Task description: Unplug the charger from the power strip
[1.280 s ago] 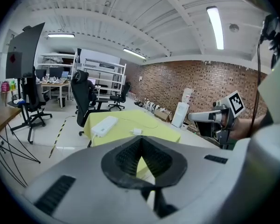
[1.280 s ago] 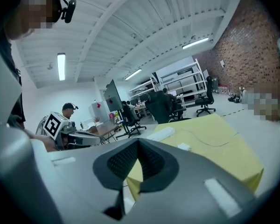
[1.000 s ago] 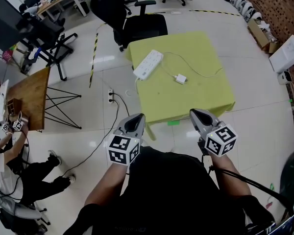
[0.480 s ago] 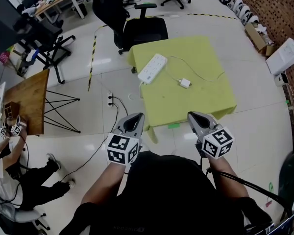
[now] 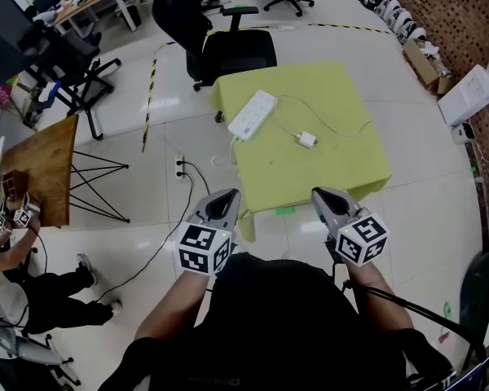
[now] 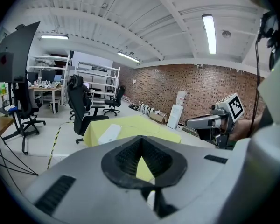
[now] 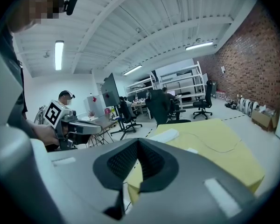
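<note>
A white power strip [image 5: 252, 113] lies on the far left part of the yellow table [image 5: 334, 169]. A small white charger [image 5: 306, 139] lies on the cloth to its right, apart from the strip, with a thin white cable looping toward the table's right side. My left gripper [image 5: 225, 199] and right gripper [image 5: 325, 195] hover side by side short of the table's near edge; both are shut and empty. The left gripper view shows the power strip [image 6: 110, 132] beyond the closed left gripper [image 6: 141, 139]. The right gripper view shows the power strip [image 7: 164, 135] and charger [image 7: 192, 150].
A black office chair [image 5: 232, 43] stands behind the table. A floor socket [image 5: 181, 166] with a black cable sits left of the table, near a wooden table [image 5: 45, 169] on black legs. A seated person [image 5: 33, 300] is at the lower left. White boxes [image 5: 471, 92] line the right wall.
The table and floor have shifted a little in the head view, so my viewpoint has moved slightly. Both grippers keep the same pose, shut, and the strip and charger lie as before.
</note>
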A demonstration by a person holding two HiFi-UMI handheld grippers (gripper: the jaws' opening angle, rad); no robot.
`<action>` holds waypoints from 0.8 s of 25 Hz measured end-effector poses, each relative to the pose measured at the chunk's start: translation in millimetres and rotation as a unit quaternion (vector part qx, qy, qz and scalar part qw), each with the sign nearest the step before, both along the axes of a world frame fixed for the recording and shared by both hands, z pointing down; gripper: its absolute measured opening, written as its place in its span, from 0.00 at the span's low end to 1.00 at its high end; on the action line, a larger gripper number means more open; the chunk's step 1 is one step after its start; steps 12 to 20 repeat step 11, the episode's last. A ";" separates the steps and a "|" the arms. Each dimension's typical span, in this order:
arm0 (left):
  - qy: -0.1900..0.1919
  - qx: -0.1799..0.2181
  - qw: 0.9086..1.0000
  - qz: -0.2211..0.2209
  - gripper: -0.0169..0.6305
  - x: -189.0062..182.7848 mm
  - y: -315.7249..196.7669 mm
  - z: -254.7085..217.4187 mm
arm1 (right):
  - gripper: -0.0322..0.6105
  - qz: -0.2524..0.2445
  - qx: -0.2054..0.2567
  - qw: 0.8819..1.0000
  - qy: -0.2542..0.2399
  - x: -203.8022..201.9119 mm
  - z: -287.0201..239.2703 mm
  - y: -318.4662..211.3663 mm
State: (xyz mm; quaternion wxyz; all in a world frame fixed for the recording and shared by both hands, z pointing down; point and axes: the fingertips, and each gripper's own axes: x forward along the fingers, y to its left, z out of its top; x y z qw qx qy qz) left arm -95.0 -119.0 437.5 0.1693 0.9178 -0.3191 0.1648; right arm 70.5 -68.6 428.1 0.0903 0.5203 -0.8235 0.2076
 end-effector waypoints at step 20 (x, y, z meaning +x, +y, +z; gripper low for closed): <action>0.000 -0.001 1.000 -0.011 0.04 -8.3 -3.1 2.4 | 0.05 -0.002 0.001 1.000 -0.003 -2.8 -0.9 -3.2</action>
